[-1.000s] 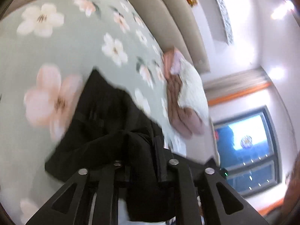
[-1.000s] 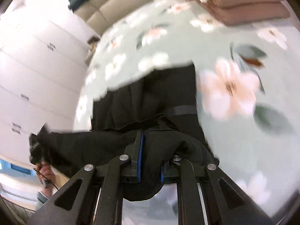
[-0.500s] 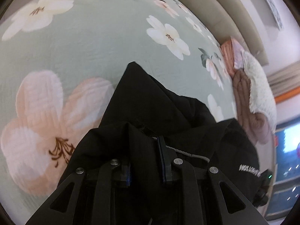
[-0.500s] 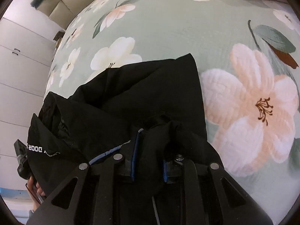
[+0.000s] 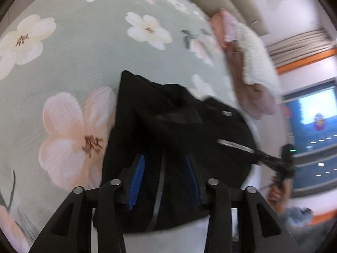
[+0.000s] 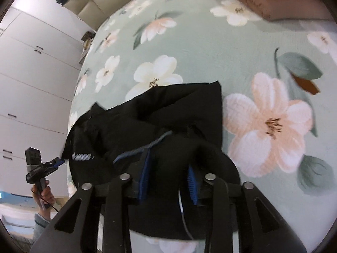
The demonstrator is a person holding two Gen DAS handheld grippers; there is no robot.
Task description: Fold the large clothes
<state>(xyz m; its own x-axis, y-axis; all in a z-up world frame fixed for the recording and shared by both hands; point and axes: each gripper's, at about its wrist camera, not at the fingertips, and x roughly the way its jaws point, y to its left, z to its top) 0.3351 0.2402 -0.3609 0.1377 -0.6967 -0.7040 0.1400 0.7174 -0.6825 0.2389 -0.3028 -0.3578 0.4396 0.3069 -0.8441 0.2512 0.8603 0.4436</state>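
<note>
Both hand-held grippers letting go of the black jacket on the bed.

Black jacket [image 5: 181, 126] lies bunched and partly folded on the floral bedspread [image 5: 73, 52], near the bed's edge. Left hand-held gripper [image 5: 165, 168]: jaws opening, blue pads apart, jacket fabric between them but not pinched. Right hand-held gripper [image 6: 169, 174]: same, jaws opening over a fold of the jacket, pads clear of the cloth. Folded pink and white bedding [image 5: 250, 63] sits further up the bed, apart from the jacket. White wardrobe [image 6: 31, 73] beside the bed.
</note>
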